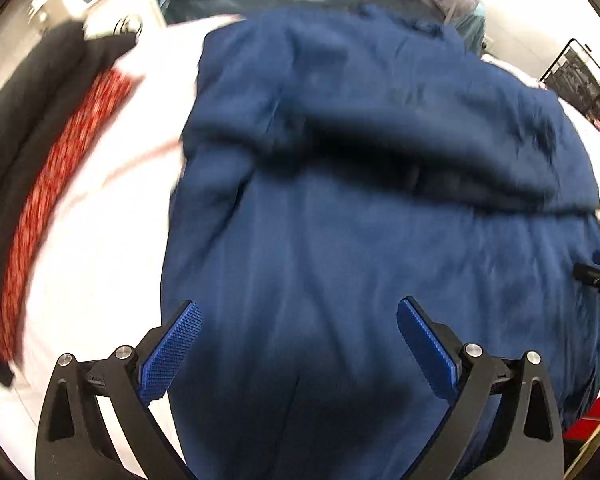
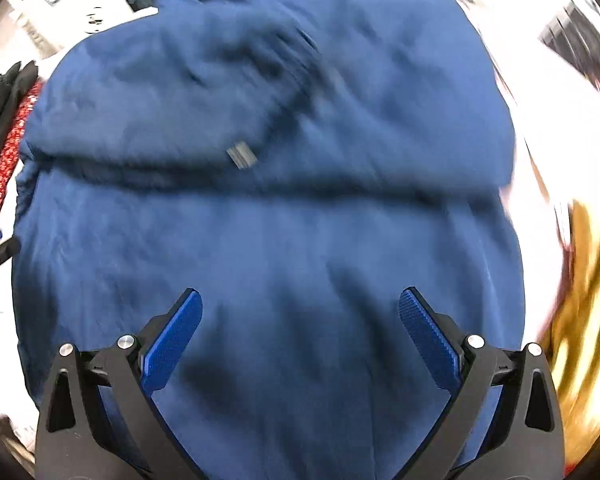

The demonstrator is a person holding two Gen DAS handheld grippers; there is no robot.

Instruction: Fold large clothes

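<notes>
Each tool [image 1: 298, 312] [image 2: 300, 300]: 2 blue ribbed pads, black arms, silver screws.

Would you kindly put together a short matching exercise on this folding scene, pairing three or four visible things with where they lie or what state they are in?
Things:
1. navy garment
2. red patterned cloth
3. yellow item
4. left gripper

Descriptions:
A. at the right edge, blurred
B. open, nothing between its pads
C. spread across the middle with a fold running crosswise
D. along the left side, beside black fabric

Pairs: 1-C, 2-D, 3-A, 4-B
</notes>
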